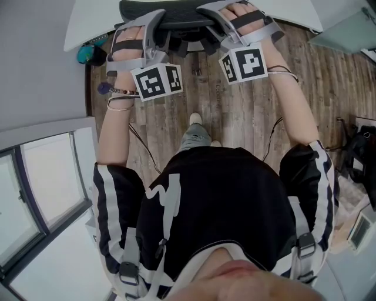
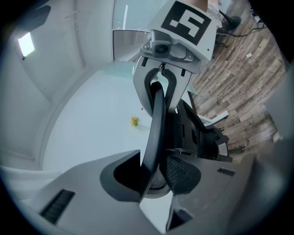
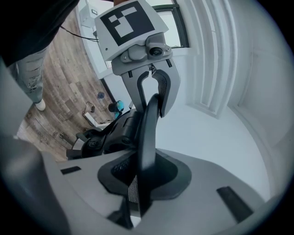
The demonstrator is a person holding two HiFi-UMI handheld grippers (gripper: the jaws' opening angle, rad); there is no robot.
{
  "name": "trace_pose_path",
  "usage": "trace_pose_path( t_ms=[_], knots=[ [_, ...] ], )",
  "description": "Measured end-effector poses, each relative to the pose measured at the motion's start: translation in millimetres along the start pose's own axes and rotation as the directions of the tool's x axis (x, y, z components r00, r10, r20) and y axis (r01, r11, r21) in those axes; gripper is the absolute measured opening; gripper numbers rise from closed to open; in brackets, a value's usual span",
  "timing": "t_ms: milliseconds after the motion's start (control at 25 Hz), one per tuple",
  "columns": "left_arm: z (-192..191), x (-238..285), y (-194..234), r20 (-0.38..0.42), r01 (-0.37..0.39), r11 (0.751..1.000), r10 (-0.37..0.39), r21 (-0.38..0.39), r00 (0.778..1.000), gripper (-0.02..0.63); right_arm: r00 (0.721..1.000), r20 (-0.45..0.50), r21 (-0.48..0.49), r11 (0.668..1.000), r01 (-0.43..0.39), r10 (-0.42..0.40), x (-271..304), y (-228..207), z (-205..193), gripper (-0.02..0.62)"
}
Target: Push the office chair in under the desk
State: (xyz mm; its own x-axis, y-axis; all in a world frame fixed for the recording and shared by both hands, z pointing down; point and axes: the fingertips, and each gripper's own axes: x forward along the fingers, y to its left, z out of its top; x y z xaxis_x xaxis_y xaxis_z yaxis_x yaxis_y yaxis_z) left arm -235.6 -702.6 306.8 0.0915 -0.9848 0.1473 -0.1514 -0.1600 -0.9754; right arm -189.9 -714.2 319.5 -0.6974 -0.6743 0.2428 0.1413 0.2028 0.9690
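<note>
Standing before the chair (image 1: 176, 14): white desk (image 1: 88, 23), teal object (image 1: 88, 54).

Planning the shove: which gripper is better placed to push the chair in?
Neither clearly: left gripper and right gripper each clamp the backrest at its top, near opposite ends; probably push with both.

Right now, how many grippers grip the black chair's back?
2: the grey left gripper holds the black mesh chair back near its left end, the right gripper near its right end.
</note>
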Motion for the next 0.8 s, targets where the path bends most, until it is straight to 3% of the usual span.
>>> trace_pose_path(
  t_ms=[320,640,800],
  knots=[
    [0.8,0.0,-0.4,0.008,0.002,1.000,-0.003,0.016,1.000,0.129,1.000,-0.003,-0.003,1.000,0.015,-0.015,-0.1,1.2,-0.7,0.077],
    [-2.0,-0.1,-9.6,0.010,0.012,0.991,-0.013,0.135,1.000,0.120,0.999,-0.032,0.032,0.999,-0.018,0.019,0.2,2.3,-1.3,0.081],
    [-0.6,-4.3,-6.9,0.017,0.038,0.991,-0.040,0.125,0.999,0.120,0.999,-0.037,0.060,0.998,-0.017,0.019,-2.3,-0.1,-0.2,0.101]
  ],
)
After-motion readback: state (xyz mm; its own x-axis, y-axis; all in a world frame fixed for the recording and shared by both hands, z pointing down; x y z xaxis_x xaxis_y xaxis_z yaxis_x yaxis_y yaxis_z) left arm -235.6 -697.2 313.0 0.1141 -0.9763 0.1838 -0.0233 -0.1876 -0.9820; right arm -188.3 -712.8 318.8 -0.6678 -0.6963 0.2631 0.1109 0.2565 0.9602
